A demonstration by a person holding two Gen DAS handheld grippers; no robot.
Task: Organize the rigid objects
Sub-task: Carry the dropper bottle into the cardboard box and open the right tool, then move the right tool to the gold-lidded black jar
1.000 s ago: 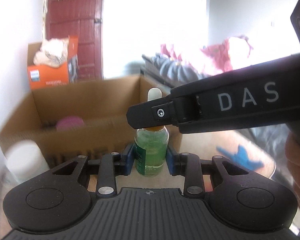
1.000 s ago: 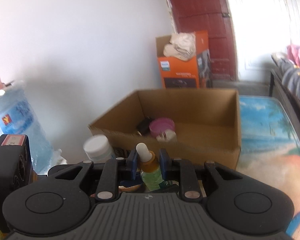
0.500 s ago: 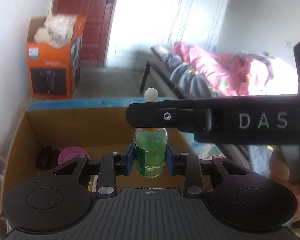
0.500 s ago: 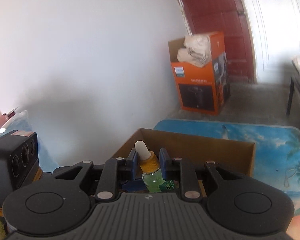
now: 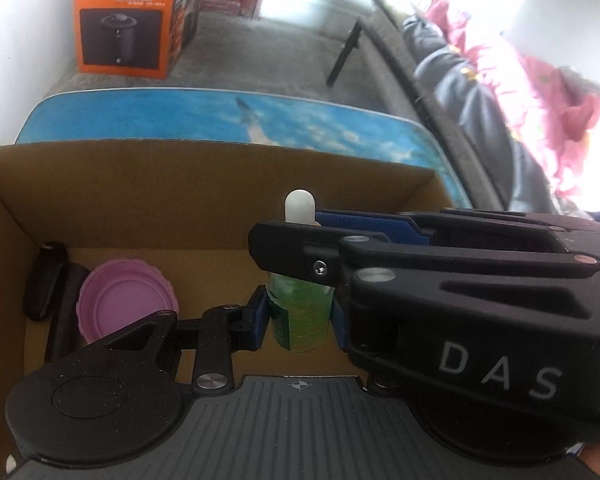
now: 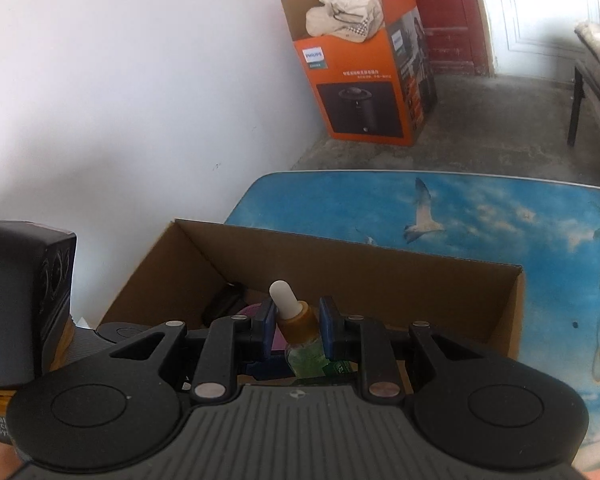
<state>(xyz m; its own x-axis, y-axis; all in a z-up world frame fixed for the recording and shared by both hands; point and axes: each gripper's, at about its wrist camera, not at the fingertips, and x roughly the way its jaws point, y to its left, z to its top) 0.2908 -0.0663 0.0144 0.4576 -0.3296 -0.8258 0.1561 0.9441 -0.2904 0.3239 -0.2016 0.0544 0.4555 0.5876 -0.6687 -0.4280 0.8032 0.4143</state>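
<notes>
A white plastered wall (image 6: 120, 80) fills the upper left of the right wrist view, meeting a rough grey concrete floor (image 6: 480, 120) and a dark red door (image 6: 448, 16) at top right. Below, a glossy table (image 6: 480, 216) printed with blue sky and gulls spreads across the middle right. An open brown cardboard box (image 6: 380, 276) with flat matt walls stands on it at centre; an orange carton (image 6: 360, 80) stuffed with pale cloth sits on the floor beyond. In the left wrist view, a round pink lid (image 5: 126, 306) and a black oblong item (image 5: 44, 280) lie in the box's lower left corner. The dropper bottle (image 5: 300, 316), green glass with a white rubber bulb, hangs upright over the box, pinched at its body by the left gripper (image 5: 300, 318) and at its amber collar by the right gripper (image 6: 297, 322).
</notes>
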